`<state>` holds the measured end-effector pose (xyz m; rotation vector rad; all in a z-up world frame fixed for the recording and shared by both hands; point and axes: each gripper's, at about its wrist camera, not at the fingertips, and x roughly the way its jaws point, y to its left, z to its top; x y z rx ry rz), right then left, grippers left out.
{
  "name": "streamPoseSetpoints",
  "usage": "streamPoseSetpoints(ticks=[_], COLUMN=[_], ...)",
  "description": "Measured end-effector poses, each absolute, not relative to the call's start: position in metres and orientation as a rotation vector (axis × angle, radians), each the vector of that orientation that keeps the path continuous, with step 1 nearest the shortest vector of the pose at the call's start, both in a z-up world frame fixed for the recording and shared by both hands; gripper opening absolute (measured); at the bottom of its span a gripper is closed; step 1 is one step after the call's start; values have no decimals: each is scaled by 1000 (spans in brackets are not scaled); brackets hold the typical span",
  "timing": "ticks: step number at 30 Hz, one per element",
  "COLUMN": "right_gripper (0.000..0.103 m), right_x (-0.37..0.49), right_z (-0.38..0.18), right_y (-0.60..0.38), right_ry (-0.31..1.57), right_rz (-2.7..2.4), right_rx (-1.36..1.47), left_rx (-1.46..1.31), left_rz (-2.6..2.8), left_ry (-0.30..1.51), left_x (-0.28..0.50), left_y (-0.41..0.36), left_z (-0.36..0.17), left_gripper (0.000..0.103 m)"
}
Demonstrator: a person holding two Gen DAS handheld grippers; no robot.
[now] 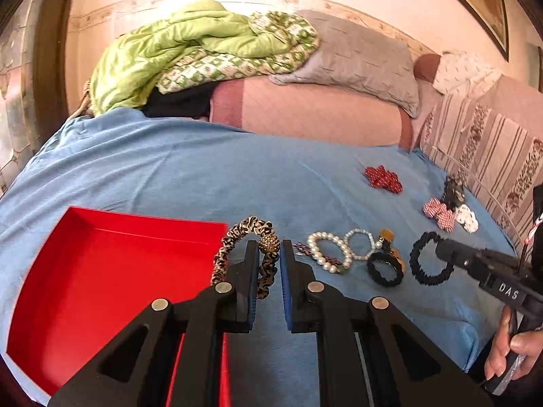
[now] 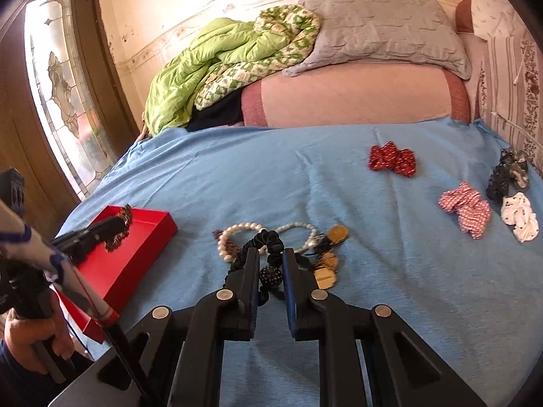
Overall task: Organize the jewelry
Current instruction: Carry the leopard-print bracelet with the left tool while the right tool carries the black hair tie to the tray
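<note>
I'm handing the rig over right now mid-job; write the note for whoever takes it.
Left gripper: shut on the leopard scrunchie, held at the red box's right edge, not yet dropped in.
Right gripper: fingers around the black scrunchie; whether it is lifted off the blue sheet is unclear.
Box: looks empty, so nothing is finished.
Left on the sheet: pearl bracelets, a black band with gold discs, the red bow, pink bow, white bow and dark bow on the far right.
</note>
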<state>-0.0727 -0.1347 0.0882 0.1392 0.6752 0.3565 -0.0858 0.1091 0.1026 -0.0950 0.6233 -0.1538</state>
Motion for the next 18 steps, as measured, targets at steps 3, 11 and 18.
streamPoseSetpoints(ticks=[3, 11, 18], right_gripper=[14, 14, 14], right_x=[-72, -74, -78], right_z=[90, 102, 122], right_y=[-122, -82, -36], right_ry=[686, 719, 715], right_rz=[378, 466, 538], right_rx=[132, 155, 132], left_rx=[-97, -137, -167], left_rz=[-128, -57, -21], left_ry=[599, 568, 552], left_x=[-95, -116, -130], left_y=[121, 160, 187], left_z=[110, 123, 130], left_gripper=[12, 12, 12])
